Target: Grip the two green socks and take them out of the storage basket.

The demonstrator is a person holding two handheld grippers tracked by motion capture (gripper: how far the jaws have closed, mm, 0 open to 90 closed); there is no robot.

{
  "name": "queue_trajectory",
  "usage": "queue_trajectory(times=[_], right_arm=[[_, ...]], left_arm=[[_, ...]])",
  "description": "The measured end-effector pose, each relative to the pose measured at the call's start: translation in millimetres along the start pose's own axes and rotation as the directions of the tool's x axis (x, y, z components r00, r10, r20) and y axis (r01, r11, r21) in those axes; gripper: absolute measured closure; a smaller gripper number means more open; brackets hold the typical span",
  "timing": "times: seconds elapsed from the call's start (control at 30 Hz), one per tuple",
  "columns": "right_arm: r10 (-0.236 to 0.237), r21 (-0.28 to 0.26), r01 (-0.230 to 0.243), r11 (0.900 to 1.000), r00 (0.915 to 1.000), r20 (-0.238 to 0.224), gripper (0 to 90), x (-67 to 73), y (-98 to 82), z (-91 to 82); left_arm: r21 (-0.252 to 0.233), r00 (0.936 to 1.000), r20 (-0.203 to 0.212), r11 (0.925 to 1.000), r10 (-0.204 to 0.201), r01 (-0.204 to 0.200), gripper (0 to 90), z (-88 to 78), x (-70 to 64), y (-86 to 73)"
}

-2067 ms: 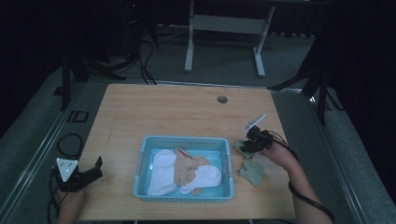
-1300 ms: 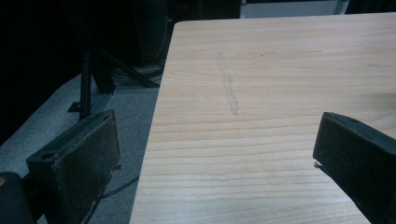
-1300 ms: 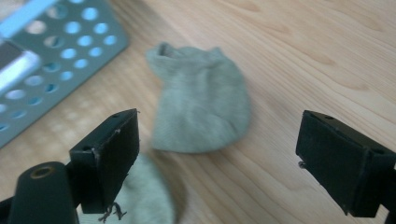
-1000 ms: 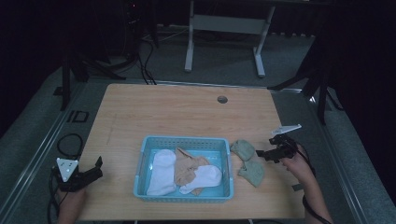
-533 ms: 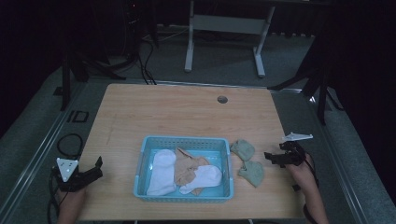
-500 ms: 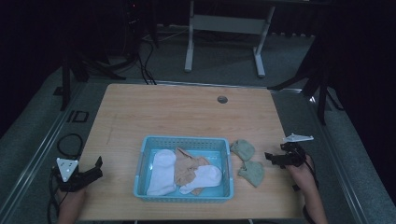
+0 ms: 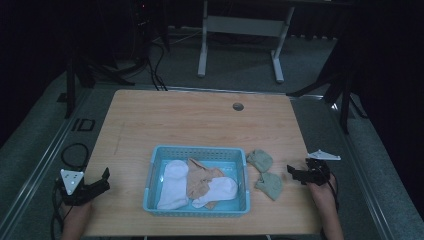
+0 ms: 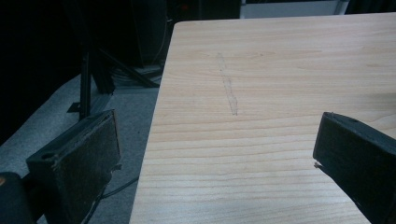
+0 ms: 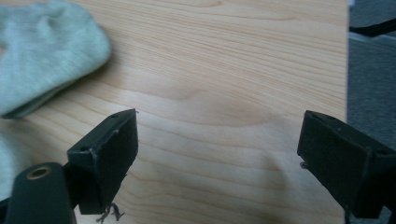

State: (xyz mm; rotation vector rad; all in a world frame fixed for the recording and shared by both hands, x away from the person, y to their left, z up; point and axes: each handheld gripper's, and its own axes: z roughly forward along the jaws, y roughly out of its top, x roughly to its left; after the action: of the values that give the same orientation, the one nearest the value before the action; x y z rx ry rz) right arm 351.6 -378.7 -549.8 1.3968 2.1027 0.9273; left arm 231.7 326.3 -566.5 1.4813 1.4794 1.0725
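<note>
Sock sorting: green socks (image 7: 265, 172) beside blue basket (image 7: 196, 205)
Right gripper (image 7: 296, 175) and left gripper (image 7: 102, 182) both wide open, empty; approach next basket sock low, pinch one layer

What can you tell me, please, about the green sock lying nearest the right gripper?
The green sock is a pale sage-green piece of soft knit fabric, crumpled into a rounded lump. It lies flat on the wooden table, just right of the blue basket and in front of a second green sock, which it seems to meet at a corner. The right gripper points toward it with jaws open, not touching it. In the right gripper view its fabric looks faintly ribbed.
</note>
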Motion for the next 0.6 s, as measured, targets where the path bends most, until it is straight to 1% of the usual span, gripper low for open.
queue_trajectory(times=[0.03,0.07,0.1,0.13,0.17,0.2,0.3,0.33,0.4,0.43,0.47,0.5,0.6], right_arm=[[0.003,-0.004,-0.003,1.0,0.9997,0.026,12.3,-0.5,-2.5,-0.3],[0.003,-0.004,-0.003,1.0,0.9997,0.026,12.3,-0.5,-2.5,-0.3],[0.004,-0.026,-0.003,1.0,0.9987,0.052,12.3,-0.8,-3.5,-1.8],[0.004,-0.026,-0.003,1.0,0.9987,0.052,12.3,-0.8,-3.5,-1.8],[0.008,-0.032,-0.006,0.999,0.9971,0.076,12.3,-1.0,-4.5,-2.3],[0.008,-0.032,-0.006,0.999,0.9971,0.076,12.3,-1.0,-4.5,-2.3],[0.003,-0.036,0.002,0.999,0.9928,0.12,12.3,-1.5,-8.6,-1.3],[0.003,-0.036,0.002,0.999,0.9928,0.12,12.3,-1.5,-8.6,-1.3],[0.008,-0.053,0.0,0.999,0.9887,0.15,12.3,-2.3,-9.4,-2.5],[0.022,-0.059,-0.013,0.998,0.9888,0.147,12.3,-3.9,-9.6,-3.4],[0.022,-0.059,-0.013,0.998,0.9888,0.147,12.3,-3.9,-9.6,-3.4],[0.025,-0.069,-0.014,0.998,0.9863,0.163,12.3,-4.7,-10.1,-4.0],[0.03,-0.063,-0.02,0.998,0.9853,0.168,12.3,-5.3,-10.3,-3.8]], left_arm=[[0.0,1.0,0.001,1.0,0.0,0.0,0.4,0.0,0.1,0.0],[0.0,1.0,0.001,1.0,0.0,0.0,0.4,0.0,0.1,0.0],[0.0,1.0,0.002,1.0,-0.001,0.001,0.4,0.0,0.1,0.0],[0.0,1.0,0.002,1.0,-0.001,0.001,0.4,0.0,0.1,0.0],[0.0,1.0,0.002,1.0,-0.001,0.001,0.4,-0.1,0.2,0.0],[-0.001,1.0,0.003,1.0,-0.002,0.002,0.4,-0.1,0.2,-0.1],[-0.004,1.0,0.005,1.0,-0.008,0.008,0.4,-0.1,0.3,-0.2],[-0.003,1.0,0.006,1.0,-0.008,0.008,0.4,0.0,0.4,-0.1],[-0.002,1.0,0.005,1.0,-0.007,0.007,0.4,-0.1,0.5,-0.1],[-0.003,1.0,0.004,1.0,-0.008,0.008,0.4,-0.1,0.8,-0.1],[-0.003,1.0,0.004,1.0,-0.008,0.008,0.4,-0.1,0.8,-0.1],[-0.003,1.0,0.004,1.0,-0.008,0.008,0.4,-0.1,0.8,-0.1],[-0.002,1.0,0.004,1.0,-0.007,0.007,0.4,0.0,0.8,-0.1]])
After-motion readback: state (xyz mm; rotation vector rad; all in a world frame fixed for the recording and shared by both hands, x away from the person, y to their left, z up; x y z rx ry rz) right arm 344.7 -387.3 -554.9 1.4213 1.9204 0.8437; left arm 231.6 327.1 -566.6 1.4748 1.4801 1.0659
